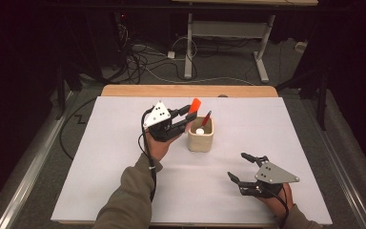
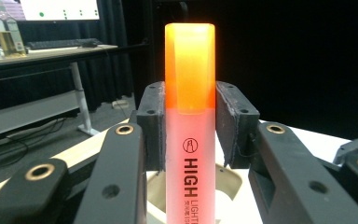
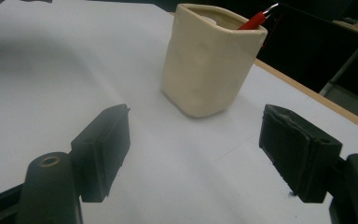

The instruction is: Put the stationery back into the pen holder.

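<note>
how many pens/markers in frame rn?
2 clearly. An orange translucent plastic highlighter clamped upright in the left gripper, beside the cup. A red pen standing in the cream ceramic cup. A white object inside the cup can't be identified.

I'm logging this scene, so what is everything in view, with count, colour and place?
highlighter: one, orange with a translucent body, upright between the left jaws, over the cup
cup: one, cream, middle of the table
pen: one, red, leaning in the cup
white object: one, inside the cup, too small to tell what it is
table: one, white top with a wooden far edge
desk: one, white legs, beyond the table
cables: several, on the floor behind
left hand-held gripper: one, black, shut on the highlighter
right hand-held gripper: one, black, open, near right of the table
</note>
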The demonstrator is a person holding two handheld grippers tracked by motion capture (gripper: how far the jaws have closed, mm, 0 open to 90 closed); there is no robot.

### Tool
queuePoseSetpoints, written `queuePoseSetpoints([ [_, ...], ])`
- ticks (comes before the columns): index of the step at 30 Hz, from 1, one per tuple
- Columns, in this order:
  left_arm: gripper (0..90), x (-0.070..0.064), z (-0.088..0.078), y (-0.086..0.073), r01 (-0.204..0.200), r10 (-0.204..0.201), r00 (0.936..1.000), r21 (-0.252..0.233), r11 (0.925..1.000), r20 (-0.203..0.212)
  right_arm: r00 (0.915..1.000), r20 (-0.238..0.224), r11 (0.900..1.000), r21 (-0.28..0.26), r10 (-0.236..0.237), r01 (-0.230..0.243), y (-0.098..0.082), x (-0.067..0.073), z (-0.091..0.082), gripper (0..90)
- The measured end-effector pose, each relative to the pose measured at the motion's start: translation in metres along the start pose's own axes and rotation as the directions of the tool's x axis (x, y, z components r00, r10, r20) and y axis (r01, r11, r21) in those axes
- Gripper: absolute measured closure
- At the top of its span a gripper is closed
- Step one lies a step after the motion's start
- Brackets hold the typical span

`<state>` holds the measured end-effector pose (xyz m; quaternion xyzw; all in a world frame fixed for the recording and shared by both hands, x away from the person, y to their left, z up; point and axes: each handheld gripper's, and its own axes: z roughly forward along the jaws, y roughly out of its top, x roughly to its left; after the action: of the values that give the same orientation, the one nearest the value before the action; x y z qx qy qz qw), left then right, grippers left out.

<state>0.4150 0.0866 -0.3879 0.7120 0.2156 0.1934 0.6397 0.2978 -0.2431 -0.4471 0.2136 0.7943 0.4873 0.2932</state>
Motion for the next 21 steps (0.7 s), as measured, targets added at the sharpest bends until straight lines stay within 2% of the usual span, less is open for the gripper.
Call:
queuePoseSetpoints([
  [11,64.8,0.005,0.020,0.000,0.012,-0.012,0.9998,-0.006,0.9999,0.017,1.0000,-0.003,1.000,-0.004,0.003,-0.003,0.000,-0.001,0.000,25.0],
  [21,64.7,0.008,0.030,-0.001,0.016,-0.016,0.9992,-0.010,0.9998,0.037,0.9999,-0.011,1.000,-0.004,0.000,0.000,0.000,0.000,0.000,25.4],
])
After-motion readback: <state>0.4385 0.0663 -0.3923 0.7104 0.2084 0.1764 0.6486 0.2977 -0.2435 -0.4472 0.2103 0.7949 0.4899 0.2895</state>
